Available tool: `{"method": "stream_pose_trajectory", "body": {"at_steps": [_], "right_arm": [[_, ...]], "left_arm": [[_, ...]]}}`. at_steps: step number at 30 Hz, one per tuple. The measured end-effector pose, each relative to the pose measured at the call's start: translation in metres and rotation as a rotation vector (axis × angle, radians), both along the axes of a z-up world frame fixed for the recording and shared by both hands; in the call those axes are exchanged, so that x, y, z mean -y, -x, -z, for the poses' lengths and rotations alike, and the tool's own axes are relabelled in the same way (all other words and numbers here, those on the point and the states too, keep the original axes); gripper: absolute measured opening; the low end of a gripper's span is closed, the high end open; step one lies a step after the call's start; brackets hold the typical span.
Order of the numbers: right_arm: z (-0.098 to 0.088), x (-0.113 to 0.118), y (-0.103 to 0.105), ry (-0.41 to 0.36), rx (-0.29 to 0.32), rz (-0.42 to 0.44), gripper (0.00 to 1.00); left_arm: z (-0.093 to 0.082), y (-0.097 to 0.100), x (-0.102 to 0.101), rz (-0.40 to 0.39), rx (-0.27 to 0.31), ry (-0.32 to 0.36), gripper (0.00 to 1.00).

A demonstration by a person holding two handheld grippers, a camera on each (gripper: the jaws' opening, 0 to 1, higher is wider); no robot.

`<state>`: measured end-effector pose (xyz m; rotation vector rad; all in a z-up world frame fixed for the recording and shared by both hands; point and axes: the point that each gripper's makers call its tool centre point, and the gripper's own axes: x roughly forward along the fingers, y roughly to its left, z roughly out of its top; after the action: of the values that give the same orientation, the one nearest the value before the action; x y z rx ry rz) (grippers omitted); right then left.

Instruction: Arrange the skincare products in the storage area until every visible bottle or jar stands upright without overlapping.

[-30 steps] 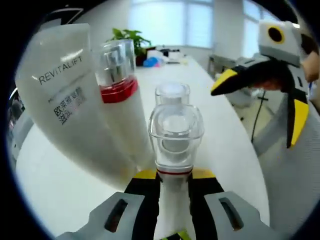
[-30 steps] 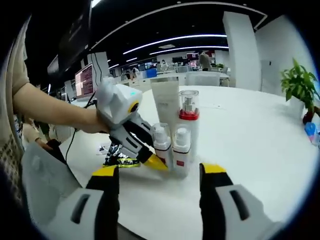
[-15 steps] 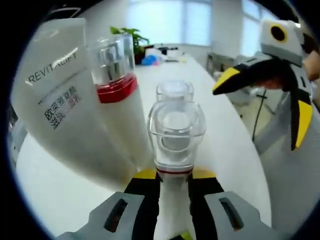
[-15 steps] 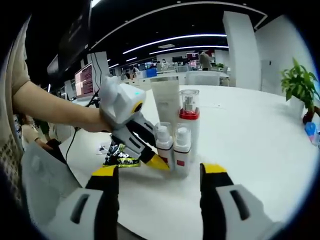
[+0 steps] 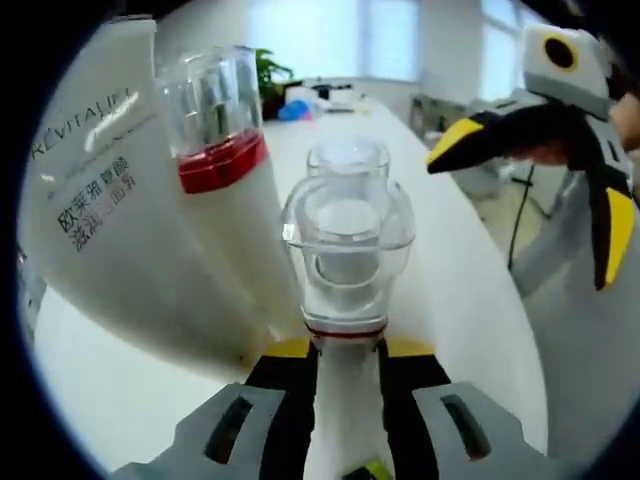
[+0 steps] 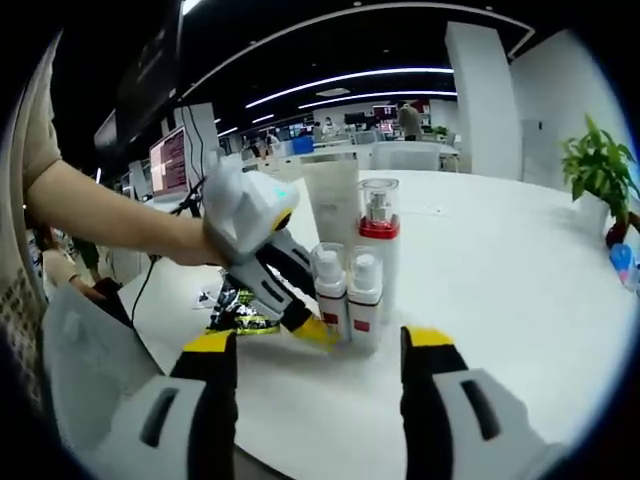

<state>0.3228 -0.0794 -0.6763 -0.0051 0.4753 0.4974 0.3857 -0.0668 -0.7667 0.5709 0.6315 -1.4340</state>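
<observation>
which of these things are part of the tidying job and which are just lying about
Job: white tube; tall pump bottle; two small bottles, one held by the left gripper.
Lying about: potted plant; crumpled yellow and black wrapper; monitor.

Four skincare containers stand upright in a tight cluster on the tabletop (image 6: 520, 290), ahead of the right tongs (image 6: 318, 345). Two small bottles stand in front, the left small bottle (image 6: 328, 300) touching the right small bottle (image 6: 364, 300); behind them rise the tube (image 6: 332, 205) and, to its right, the tall pump bottle (image 6: 379, 235). The left tongs (image 6: 322, 330) reach in from the left, their jaws either side of the left small bottle's base. A potted plant (image 6: 598, 170) stands far right.
</observation>
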Motion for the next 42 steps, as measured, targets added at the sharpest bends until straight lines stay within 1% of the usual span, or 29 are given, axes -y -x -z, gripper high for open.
{"method": "stream_pose_trajectory", "body": {"at_steps": [2, 5, 9, 13, 15, 18, 23, 26, 29, 31, 33, 36, 39, 42], "right_arm": [[0.0, 0.0, 0.0, 0.003, 0.0, 0.0, 0.67], [0.0, 0.0, 0.0, 0.003, -0.001, -0.003, 0.67], [0.0, -0.001, 0.0, 0.007, 0.002, -0.01, 0.67], [-0.003, -0.004, 0.001, -0.001, 0.012, -0.023, 0.69], [-0.004, -0.006, 0.002, -0.009, 0.015, -0.027, 0.71], [-0.005, -0.008, 0.003, -0.003, 0.016, -0.039, 0.72], [-0.009, -0.011, 0.007, -0.002, 0.022, -0.055, 0.74], [-0.01, -0.013, 0.01, 0.004, 0.021, -0.067, 0.75], [-0.013, -0.017, 0.013, 0.003, 0.025, -0.082, 0.77], [-0.015, -0.02, 0.016, 0.002, 0.027, -0.091, 0.78], [-0.017, -0.025, 0.019, -0.003, 0.029, -0.115, 0.79], [-0.019, -0.03, 0.022, -0.014, 0.028, -0.133, 0.83], [-0.023, -0.029, 0.023, -0.038, 0.034, -0.124, 0.84], [-0.026, -0.025, 0.024, -0.054, 0.041, -0.104, 0.86]], "left_arm": [[0.004, 0.0, -0.004, -0.015, -0.012, -0.016, 0.3], [0.004, 0.001, -0.006, -0.021, -0.016, -0.021, 0.29], [0.0, 0.004, -0.014, -0.034, -0.017, -0.033, 0.33], [-0.005, 0.005, -0.025, -0.073, -0.02, -0.031, 0.35], [-0.007, 0.007, -0.033, -0.109, -0.035, -0.042, 0.36], [-0.01, 0.01, -0.042, -0.136, -0.04, -0.036, 0.4], [-0.014, 0.018, -0.061, -0.207, -0.053, -0.03, 0.46], [-0.012, 0.024, -0.076, -0.243, -0.058, -0.047, 0.49], [-0.014, 0.029, -0.086, -0.277, -0.063, -0.043, 0.55], [-0.018, 0.032, -0.095, -0.316, -0.063, -0.043, 0.59], [-0.022, 0.036, -0.102, -0.348, -0.062, -0.032, 0.63], [-0.028, 0.042, -0.113, -0.407, -0.084, -0.014, 0.66], [-0.032, 0.049, -0.124, -0.458, -0.098, 0.006, 0.67], [-0.034, 0.058, -0.136, -0.502, -0.112, 0.009, 0.71]]}}
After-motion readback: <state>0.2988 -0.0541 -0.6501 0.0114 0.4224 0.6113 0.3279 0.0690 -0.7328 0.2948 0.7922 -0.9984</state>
